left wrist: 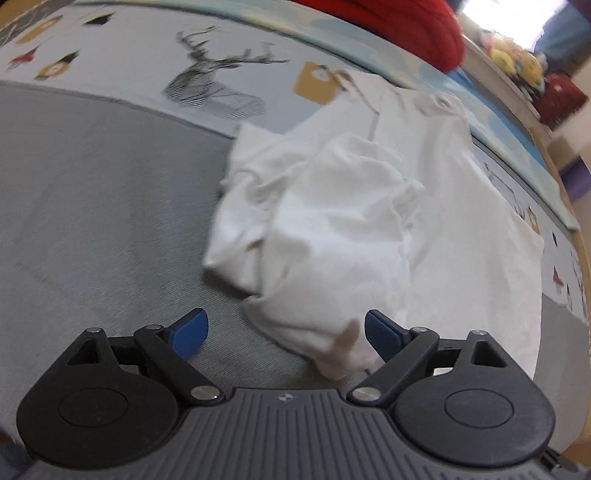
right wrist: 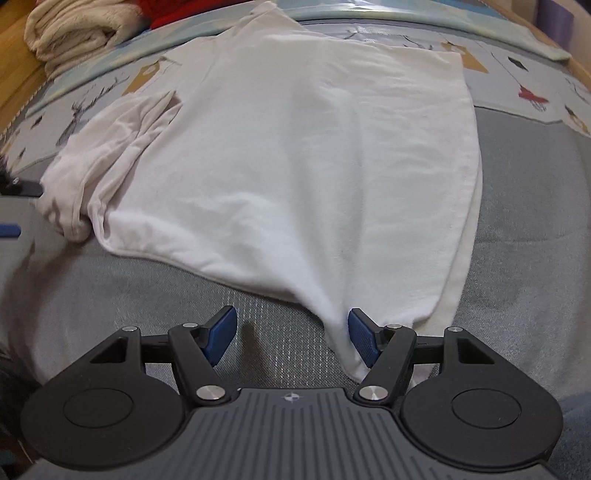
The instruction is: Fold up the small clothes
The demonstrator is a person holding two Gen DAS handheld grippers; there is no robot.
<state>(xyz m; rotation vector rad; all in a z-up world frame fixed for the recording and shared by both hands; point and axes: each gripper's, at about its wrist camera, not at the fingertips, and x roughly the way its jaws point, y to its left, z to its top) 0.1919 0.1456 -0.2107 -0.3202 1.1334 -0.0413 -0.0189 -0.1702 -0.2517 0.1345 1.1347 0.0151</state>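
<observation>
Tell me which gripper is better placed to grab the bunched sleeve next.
Left. The left gripper has its jaws open right at the bunched sleeve of the white shirt. The right gripper, also open, sits at the hem corner, far from it.

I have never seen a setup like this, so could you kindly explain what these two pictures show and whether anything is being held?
There is no robot here: a person holds a two-finger gripper in each hand, and a fisheye camera on each looks forward along its blue fingers. One picture comes from the left gripper, the other from the right gripper. A white garment lies on a grey bed cover, partly folded, with one side bunched up. Both grippers are open. Cloth lies between the fingers of each, but neither is pinching it. A cream blanket sits behind.
</observation>
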